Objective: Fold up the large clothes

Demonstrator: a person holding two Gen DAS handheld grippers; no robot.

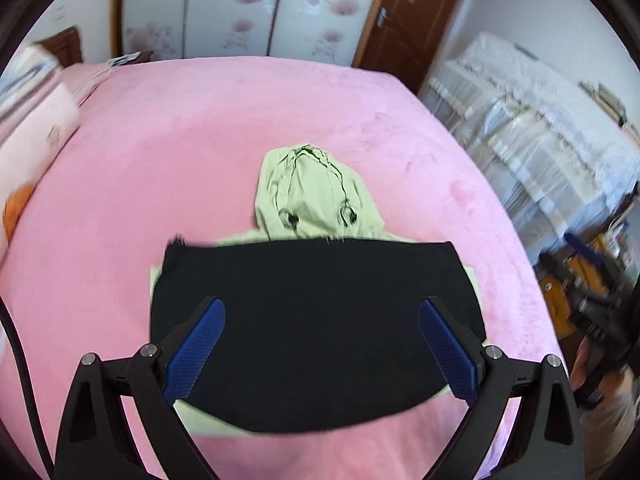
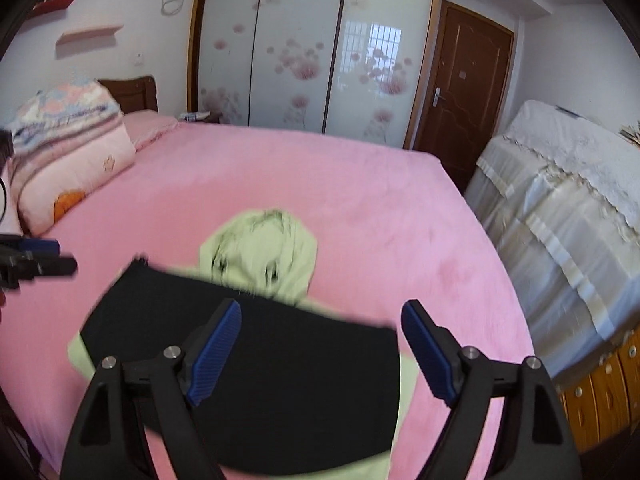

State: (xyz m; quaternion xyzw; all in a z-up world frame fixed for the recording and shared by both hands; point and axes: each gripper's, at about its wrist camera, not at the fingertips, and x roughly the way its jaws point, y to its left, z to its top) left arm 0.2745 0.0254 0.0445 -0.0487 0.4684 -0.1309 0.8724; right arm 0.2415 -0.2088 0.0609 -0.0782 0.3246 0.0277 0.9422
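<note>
On one pink bed point(image 2: 280, 168): one green hooded jacket point(image 1: 312, 196), black lining up, at 6 o'clock; one folded quilt point(image 2: 68, 140) at 9 o'clock; two grippers point(image 1: 320, 344) point(image 2: 320, 348) present.

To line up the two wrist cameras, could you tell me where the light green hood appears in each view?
Left wrist: hood sits just above centre, beyond the black fabric.
Right wrist: hood lies left of centre, above the left finger's tip.
Shared landmark: the brown door, upper right in both.
</note>
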